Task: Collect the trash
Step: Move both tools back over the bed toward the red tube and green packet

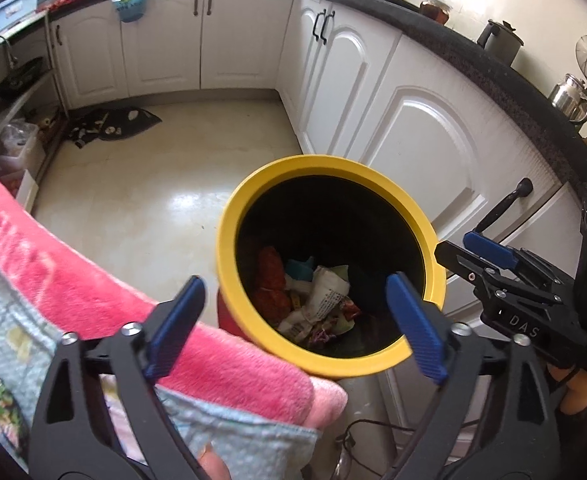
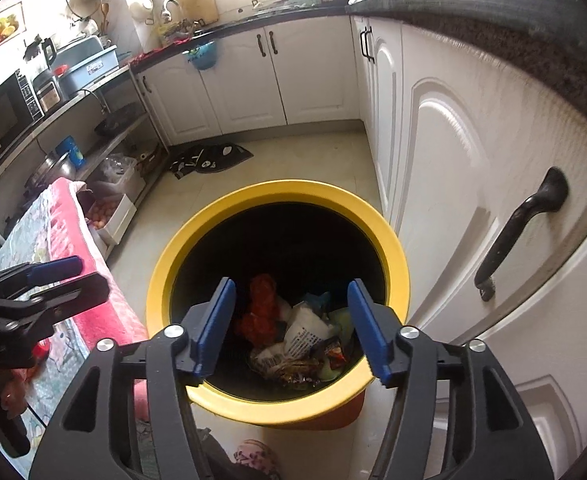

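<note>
1. Nearest to me, my left gripper (image 1: 295,320) has its blue pads (image 1: 175,326) spread very wide with nothing between them; it hangs above the near rim of the bin, angled steeply down.
2. My right gripper (image 2: 291,326) is partly open, its pads (image 2: 367,330) well apart and also holding nothing; it points down into the same bin from the right side.
3. Just below both grippers stands the trash bin (image 1: 229,216), a round bin with a yellow rim, a black inside and a red outer wall that shows at its base.
4. Inside it lies the collected trash (image 2: 301,340): a red-orange wrapper (image 1: 269,276) on the left, crumpled white printed paper (image 1: 327,294) in the middle, a scrap of light blue behind it and shiny coloured wrappers near the front. All of it rests at the bottom, apart from both grippers.
5. Left of the bin is a pink fleece blanket (image 1: 93,280) over a pale blue patterned cloth (image 1: 229,436), its near edge just beside the bin's rim.
6. Right of the bin, close by, runs a row of white cabinet doors (image 2: 445,160) with a black handle (image 2: 521,228), under a dark speckled countertop (image 1: 493,68).
7. Farther off, on the pale tiled floor (image 1: 153,184), a dark mat (image 1: 113,122) lies crumpled near the far cabinets.
8. Far left, open shelves hold a microwave (image 2: 1,120).
</note>
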The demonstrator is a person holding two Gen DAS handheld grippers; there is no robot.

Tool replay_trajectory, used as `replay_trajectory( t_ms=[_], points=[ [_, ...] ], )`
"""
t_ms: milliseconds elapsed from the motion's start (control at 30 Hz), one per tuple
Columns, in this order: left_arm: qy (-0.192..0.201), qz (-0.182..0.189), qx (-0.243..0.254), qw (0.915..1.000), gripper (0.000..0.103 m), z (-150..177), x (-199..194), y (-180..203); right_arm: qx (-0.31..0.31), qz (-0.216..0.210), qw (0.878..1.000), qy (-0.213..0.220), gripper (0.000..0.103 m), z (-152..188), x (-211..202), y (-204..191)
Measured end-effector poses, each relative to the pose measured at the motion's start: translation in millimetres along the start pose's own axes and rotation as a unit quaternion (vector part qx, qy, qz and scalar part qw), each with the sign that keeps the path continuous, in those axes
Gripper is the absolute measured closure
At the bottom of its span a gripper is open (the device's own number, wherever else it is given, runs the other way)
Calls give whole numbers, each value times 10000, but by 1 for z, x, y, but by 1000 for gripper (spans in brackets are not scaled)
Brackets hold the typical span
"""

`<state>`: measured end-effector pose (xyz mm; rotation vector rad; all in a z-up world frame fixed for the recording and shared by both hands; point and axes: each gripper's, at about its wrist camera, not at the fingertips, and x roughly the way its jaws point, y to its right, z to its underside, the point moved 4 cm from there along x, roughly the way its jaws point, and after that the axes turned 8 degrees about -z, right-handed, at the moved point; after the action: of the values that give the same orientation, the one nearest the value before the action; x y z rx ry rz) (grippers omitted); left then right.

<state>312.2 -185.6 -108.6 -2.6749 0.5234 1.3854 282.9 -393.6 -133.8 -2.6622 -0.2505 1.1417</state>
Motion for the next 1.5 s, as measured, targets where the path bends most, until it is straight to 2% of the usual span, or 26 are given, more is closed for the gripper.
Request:
replay_trajectory(
  t_ms=[133,333,600,867,1167,1500],
  points=[
    [156,-120,-15,9998,11,3,-21,-7,-58,16,9998,166,31,-2,-12,-9],
    [358,-291,-82,9989,11,13,-49,-21,-126,-47,9992,375,23,-4,-30,-24],
    [722,-610,-433,9946,11,24,-93,-57,-318,-255,9971,643,20,-1,-56,-56],
    [1039,-1052,-892,9850,11,44,-135,-107,-663,-643,9924,815,19,1,-72,-108],
    [1194,-1519,-1295,9726,11,71,-168,-162,-1116,-1251,9844,534,19,19,-64,-184],
    [992,-2060,-1583,9605,11,104,-172,-216,-1487,-1619,9754,145,19,42,-46,-251]
  ],
)
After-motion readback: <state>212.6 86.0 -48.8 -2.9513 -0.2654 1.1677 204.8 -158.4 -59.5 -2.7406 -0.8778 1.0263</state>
